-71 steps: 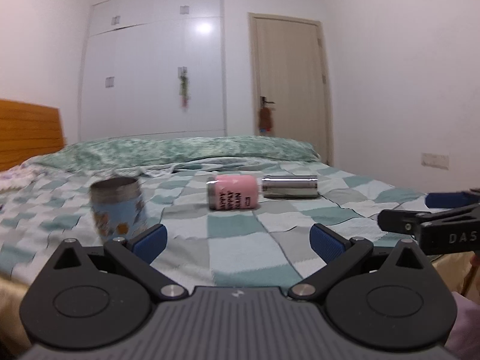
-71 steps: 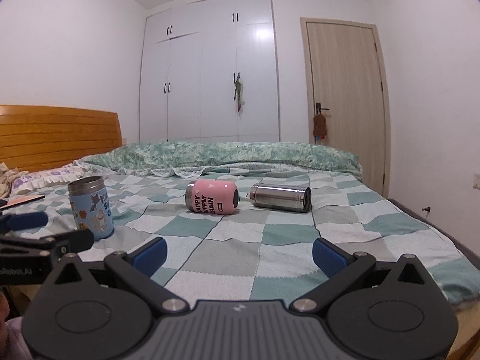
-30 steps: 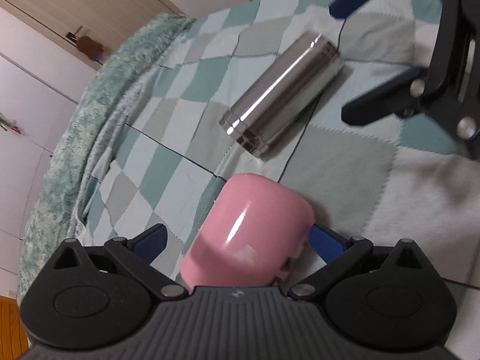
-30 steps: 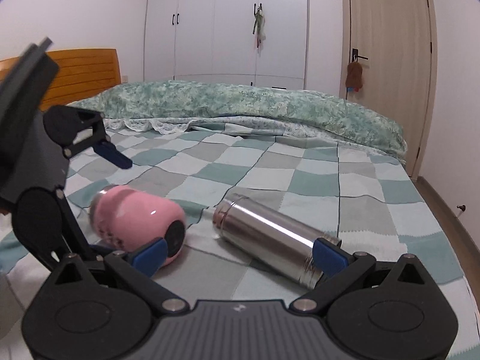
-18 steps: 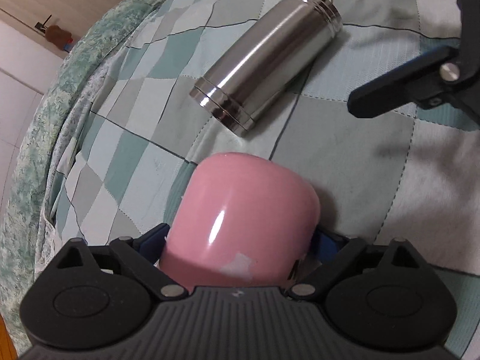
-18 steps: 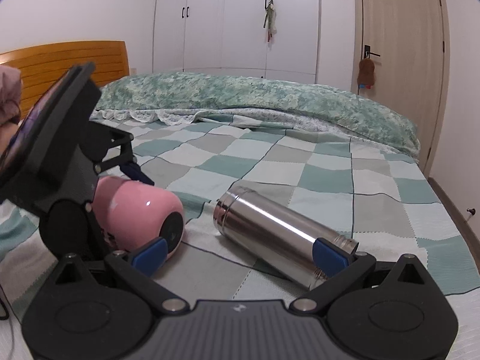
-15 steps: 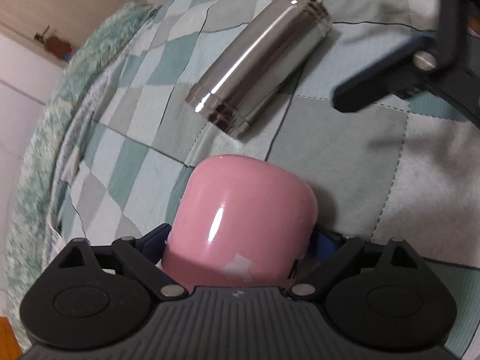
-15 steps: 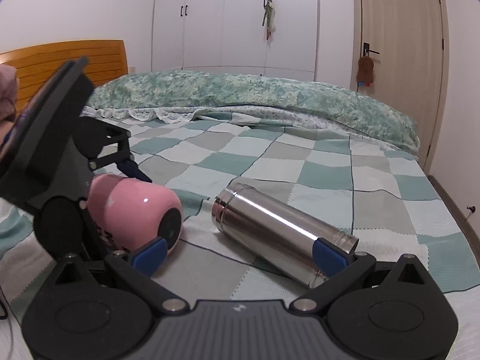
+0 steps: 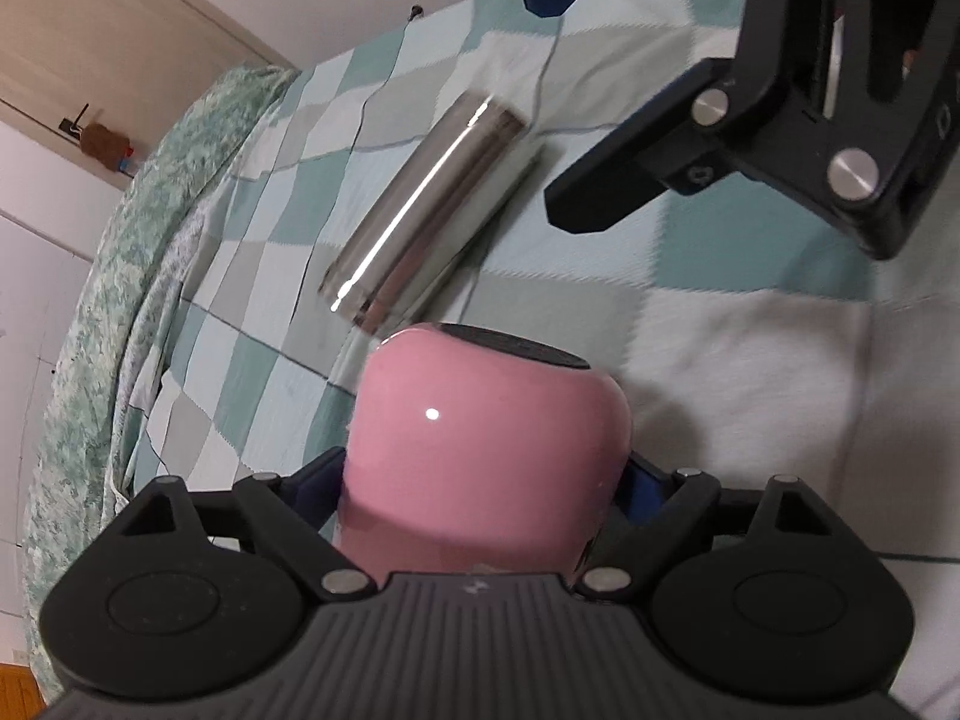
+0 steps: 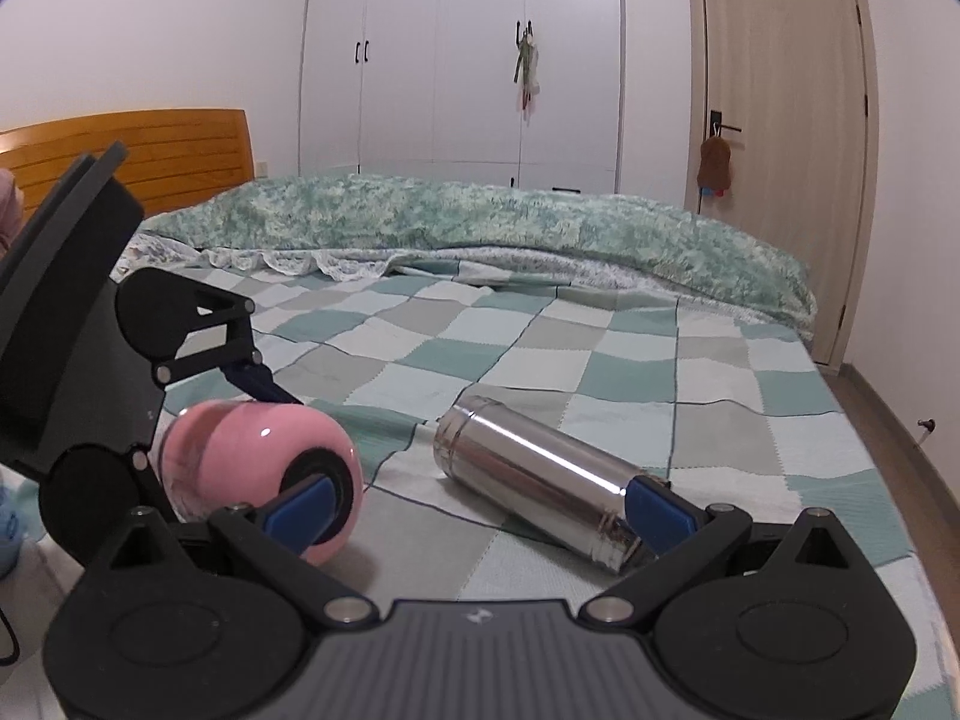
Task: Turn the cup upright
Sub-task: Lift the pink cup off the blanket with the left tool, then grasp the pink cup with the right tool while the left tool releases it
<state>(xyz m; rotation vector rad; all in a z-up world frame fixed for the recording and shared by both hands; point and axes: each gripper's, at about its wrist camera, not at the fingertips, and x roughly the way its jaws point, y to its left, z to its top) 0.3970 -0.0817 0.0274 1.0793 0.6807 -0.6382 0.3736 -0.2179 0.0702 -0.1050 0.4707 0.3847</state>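
Note:
A pink cup (image 9: 486, 456) lies on its side on the checked bedspread (image 9: 750, 360), its dark base toward the right gripper. My left gripper (image 9: 486, 489) is shut on the pink cup, one blue pad on each side. In the right wrist view the pink cup (image 10: 240, 462) sits at the left, with the left gripper around its far end. A steel cup (image 10: 534, 480) lies on its side just right of it; it also shows in the left wrist view (image 9: 420, 216). My right gripper (image 10: 480, 507) is open and empty, low over the bedspread in front of both cups.
A green quilt (image 10: 480, 222) is bunched along the far side of the bed. A wooden headboard (image 10: 150, 150) stands at the left, white wardrobes and a door behind. A blue patterned cup edge (image 10: 9, 534) shows at the far left.
My left gripper has closed on the pink cup and has begun tilting it, so its dark base now shows. My right gripper has moved closer to the cups, staying open.

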